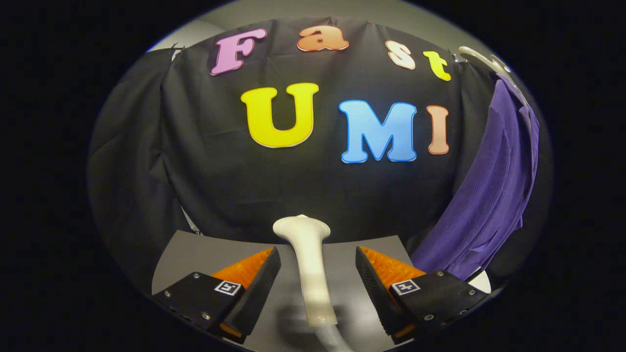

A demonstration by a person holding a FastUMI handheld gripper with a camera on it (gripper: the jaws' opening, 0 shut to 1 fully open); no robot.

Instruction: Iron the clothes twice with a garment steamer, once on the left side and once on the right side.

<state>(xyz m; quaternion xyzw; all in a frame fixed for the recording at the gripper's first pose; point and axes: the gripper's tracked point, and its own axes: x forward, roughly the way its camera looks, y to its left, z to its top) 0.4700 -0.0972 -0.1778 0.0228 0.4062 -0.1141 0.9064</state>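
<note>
- The gripper [318, 274], at the bottom of the frame, stands open, its fingers [257, 286] spread wide and touching nothing.
- Between them, bottom centre, the white garment steamer [309, 264] lies on the grey table [195, 254], its flared head pointing toward the black cloth wall [195, 161].
- At the right of the frame a purple garment [494, 195] hangs from a white hanger [481, 56], upper right.
</note>
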